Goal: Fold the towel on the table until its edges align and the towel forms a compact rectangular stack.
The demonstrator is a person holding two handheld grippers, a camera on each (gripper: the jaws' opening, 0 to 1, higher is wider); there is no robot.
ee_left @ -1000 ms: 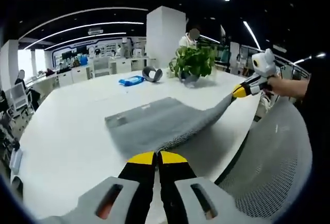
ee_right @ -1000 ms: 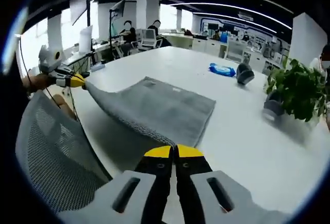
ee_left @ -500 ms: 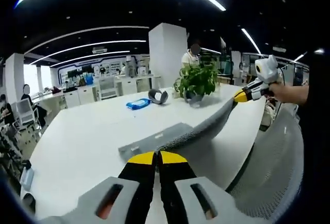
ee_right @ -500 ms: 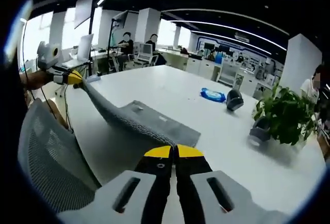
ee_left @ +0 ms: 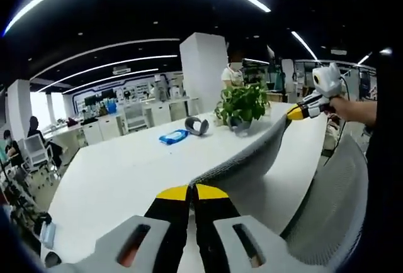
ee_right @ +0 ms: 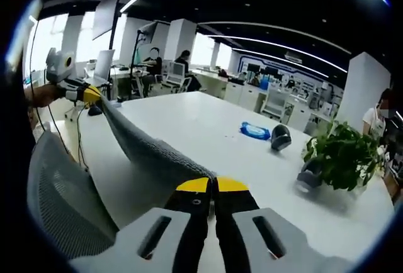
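- Currently, the left tool (ee_left: 192,192) and the right tool (ee_right: 212,185) are each closed on a near corner of the grey towel (ee_left: 249,156), which hangs stretched between them above the tabletop (ee_left: 119,185).
- Keep the lifted edge taut and level; carry both corners forward together to the far edge.
- Ahead: blue packet (ee_right: 255,131), potted plant (ee_left: 241,103). No legible writing.

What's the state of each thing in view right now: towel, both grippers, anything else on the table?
towel: lifted, stretched between both grippers, sagging in the middle.
left gripper: shut on one towel corner.
right gripper: shut on the other corner.
potted plant: upright on the table.
blue pack: lying flat.
mesh chair: at the table's near edge.
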